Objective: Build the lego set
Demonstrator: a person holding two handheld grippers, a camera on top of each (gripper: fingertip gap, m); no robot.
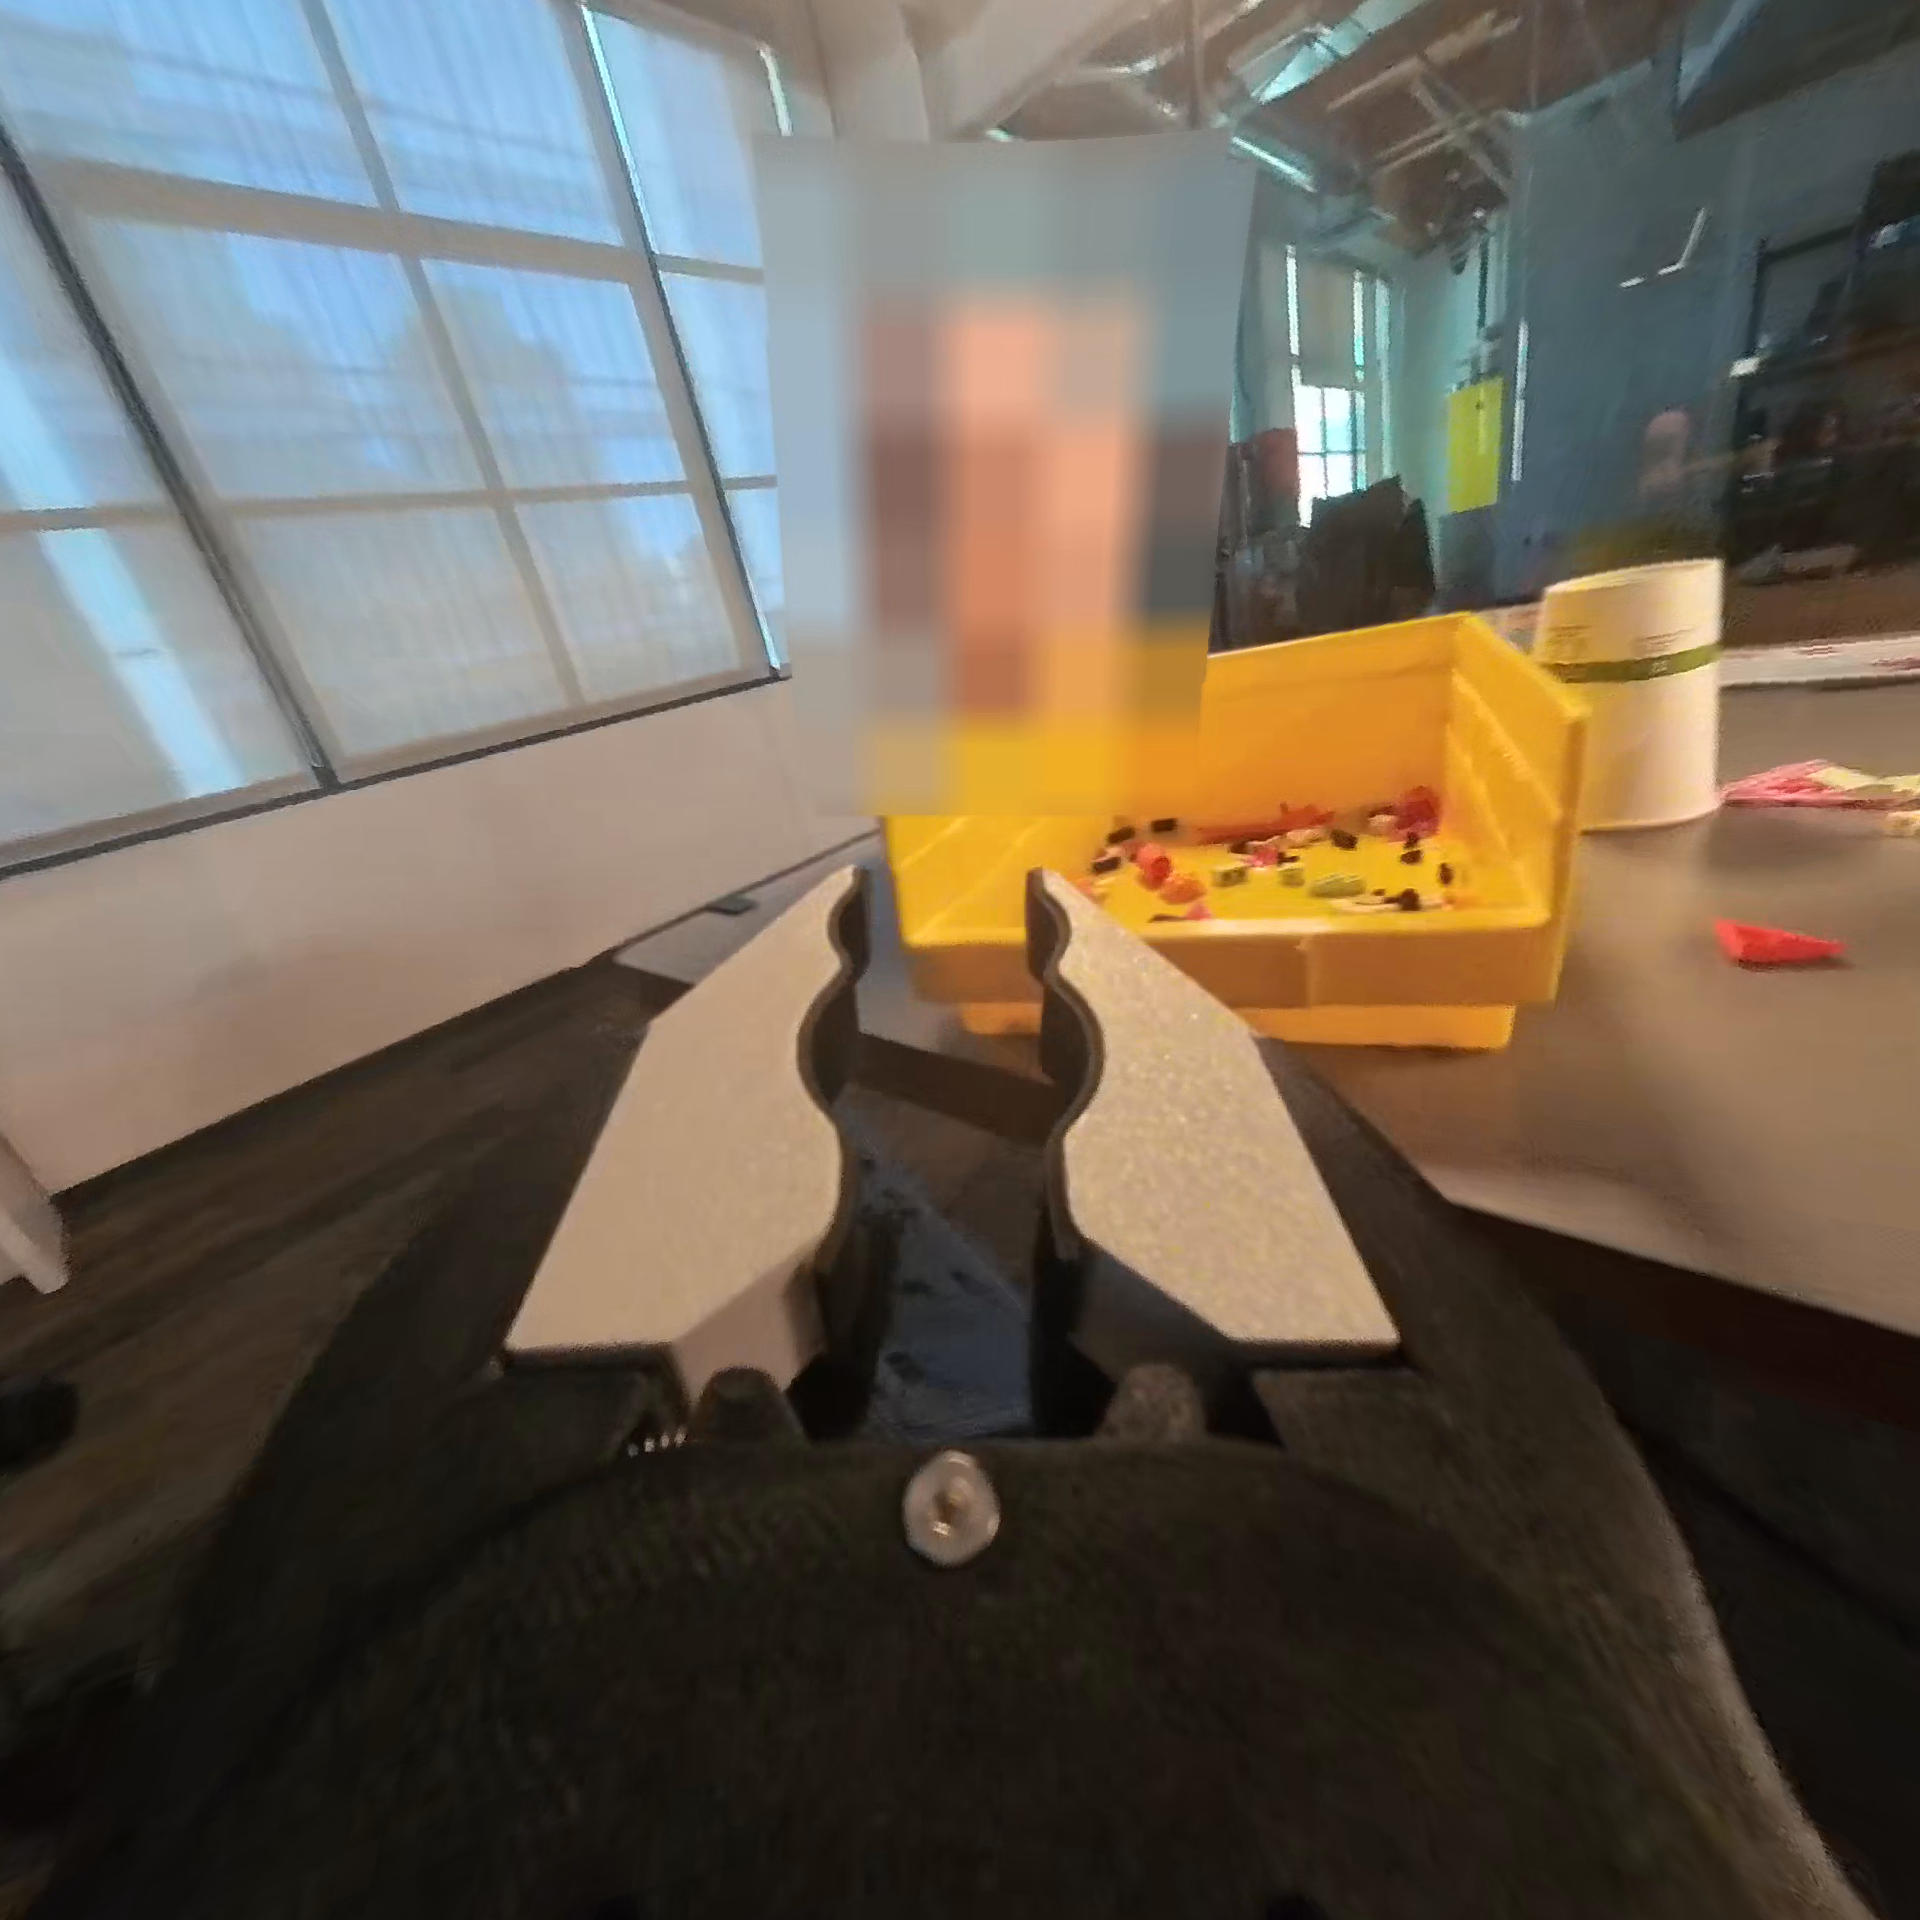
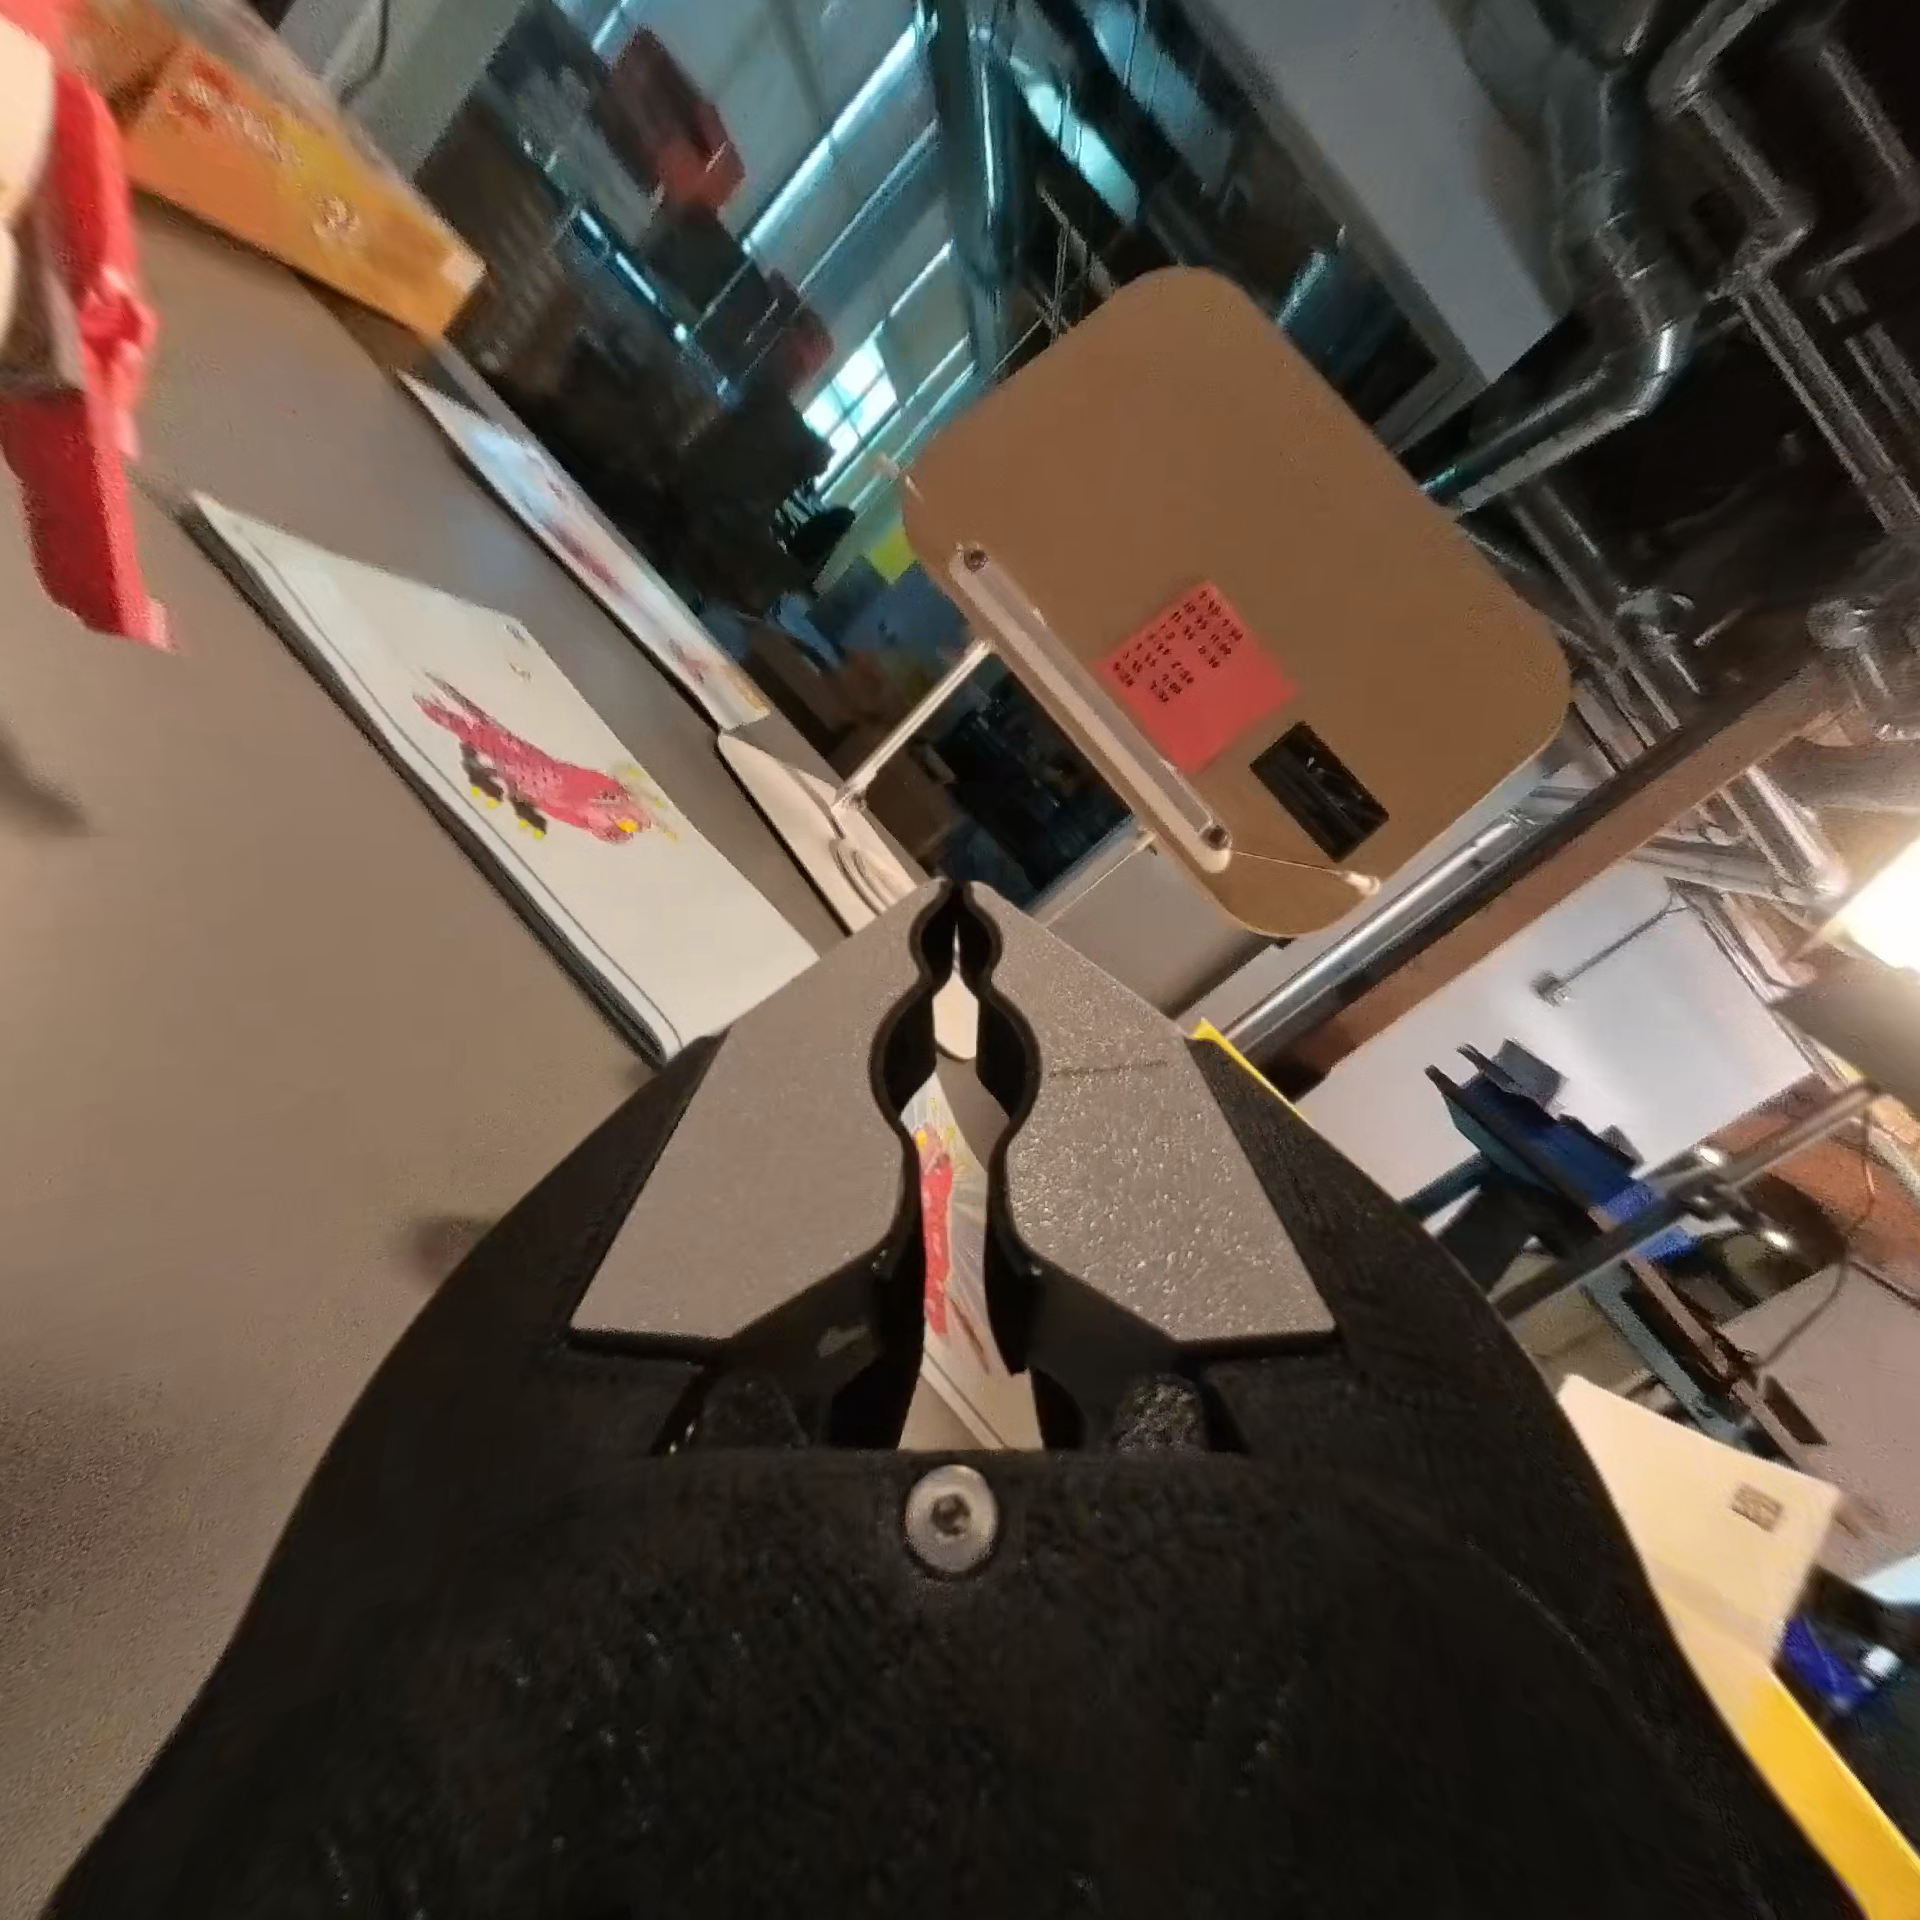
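Note:
My left gripper [image 1: 948, 894] is open and has nothing between its fingers. It hovers off the corner of a grey table [image 1: 1662, 1091], just short of a yellow bin [image 1: 1351, 966] that holds several small red, black and pale pieces [image 1: 1278, 862]. My right gripper [image 2: 958, 894] is shut, with its tips meeting and nothing visible between them. It hangs tilted above the table over a white booklet with a red picture [image 2: 945, 1195]. A second such booklet [image 2: 499, 748] lies to its left.
A white cylindrical container [image 1: 1642, 707] stands right of the bin, and a red piece [image 1: 1777, 945] lies on the table. A tan board on a stand with a pink note [image 2: 1236, 665] is ahead of the right gripper. A red object [image 2: 83, 416] and an orange box [image 2: 291, 177] are at the left. The grippers' ends are close to 60 centimeters from one another.

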